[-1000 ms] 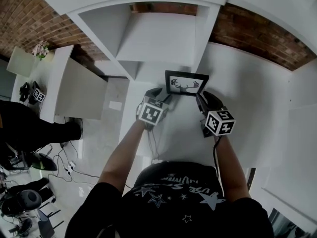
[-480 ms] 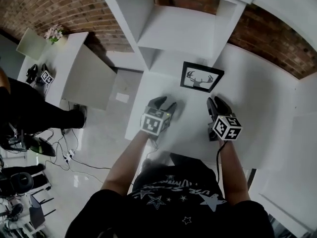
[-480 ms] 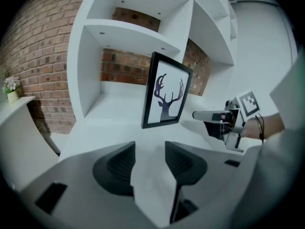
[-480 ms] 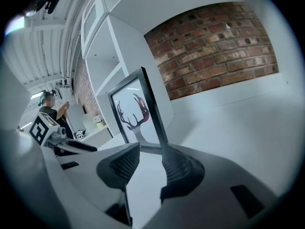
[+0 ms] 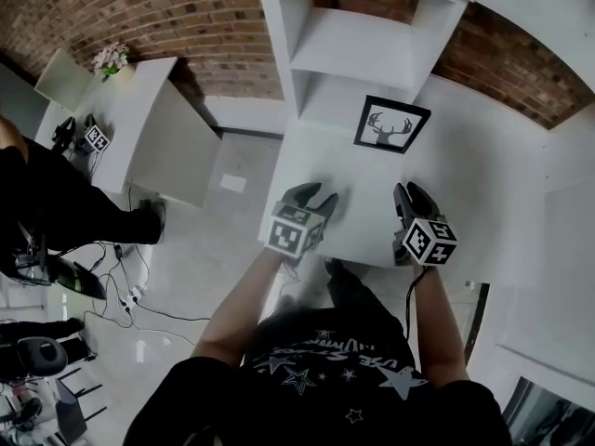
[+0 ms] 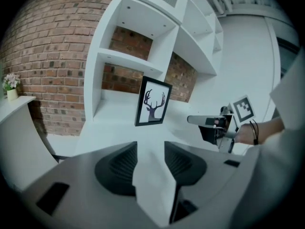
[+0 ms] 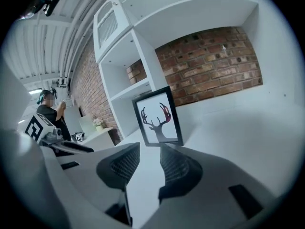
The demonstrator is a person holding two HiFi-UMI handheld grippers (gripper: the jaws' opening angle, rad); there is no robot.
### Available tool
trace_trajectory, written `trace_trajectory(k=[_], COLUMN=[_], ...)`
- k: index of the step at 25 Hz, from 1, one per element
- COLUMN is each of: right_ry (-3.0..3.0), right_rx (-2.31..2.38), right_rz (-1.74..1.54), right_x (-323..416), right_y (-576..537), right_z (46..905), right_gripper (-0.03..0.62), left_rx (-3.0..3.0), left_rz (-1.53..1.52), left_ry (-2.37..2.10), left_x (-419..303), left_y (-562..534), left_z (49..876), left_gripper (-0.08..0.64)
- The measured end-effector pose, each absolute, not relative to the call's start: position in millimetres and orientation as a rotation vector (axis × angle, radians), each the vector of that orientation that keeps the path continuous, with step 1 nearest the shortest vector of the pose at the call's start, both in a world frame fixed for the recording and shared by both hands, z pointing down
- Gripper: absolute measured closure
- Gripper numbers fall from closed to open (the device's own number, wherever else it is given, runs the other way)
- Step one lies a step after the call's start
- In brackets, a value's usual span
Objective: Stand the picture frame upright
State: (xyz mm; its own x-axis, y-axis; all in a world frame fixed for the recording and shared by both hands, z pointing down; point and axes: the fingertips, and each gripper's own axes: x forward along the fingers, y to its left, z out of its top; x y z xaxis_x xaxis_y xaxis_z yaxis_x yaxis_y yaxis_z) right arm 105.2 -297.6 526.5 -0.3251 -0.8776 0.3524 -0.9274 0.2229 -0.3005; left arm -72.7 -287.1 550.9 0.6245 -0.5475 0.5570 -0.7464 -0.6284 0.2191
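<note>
Item: frame (image 5: 391, 125), black, stag print. It stands upright on the white surface (image 5: 363, 214), upper centre of the head view, just before the shelf (image 5: 363, 49). Left tool (image 5: 311, 194) and right tool (image 5: 409, 193): jaws spread, empty, well apart from it. Handling, judged: light, stiff, front probably glazed and slick, tips easily; grip by the side rails.

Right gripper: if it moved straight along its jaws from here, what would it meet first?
Most likely the picture frame, standing upright dead ahead of the open right gripper; only bare table lies between. Depth is hard to judge.
</note>
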Motion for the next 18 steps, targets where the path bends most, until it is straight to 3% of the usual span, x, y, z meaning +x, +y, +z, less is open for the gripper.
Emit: trace_trajectory(k=[4, 10, 14, 18], right_ry=[-2.351, -2.35, -2.371, -2.378], right_rx=[1.786, 1.836, 1.887, 1.921], right_rz=[0.7, 0.667, 0.627, 0.589], right_x=[85.5, 52.8, 28.9, 4.6], right_y=[-269.6, -242.5, -222.0, -200.1], right_z=[518.6, 502.7, 487.9, 476.6], right_gripper=[0.453, 0.475, 0.544, 0.566], left_rx=[2.47, 2.546, 2.563, 2.615], left_rz=[0.607, 0.597, 0.571, 0.622], left_ry=[-0.955, -0.948, -0.966, -0.945], left_x=[-84.2, -114.9, -141.5, -167.0], left_y=[-262.4, -237.8, -220.6, -196.7], left_z=[540.9, 522.1, 512.9, 509.3], left_gripper=[0.383, 0.443, 0.496, 0.529])
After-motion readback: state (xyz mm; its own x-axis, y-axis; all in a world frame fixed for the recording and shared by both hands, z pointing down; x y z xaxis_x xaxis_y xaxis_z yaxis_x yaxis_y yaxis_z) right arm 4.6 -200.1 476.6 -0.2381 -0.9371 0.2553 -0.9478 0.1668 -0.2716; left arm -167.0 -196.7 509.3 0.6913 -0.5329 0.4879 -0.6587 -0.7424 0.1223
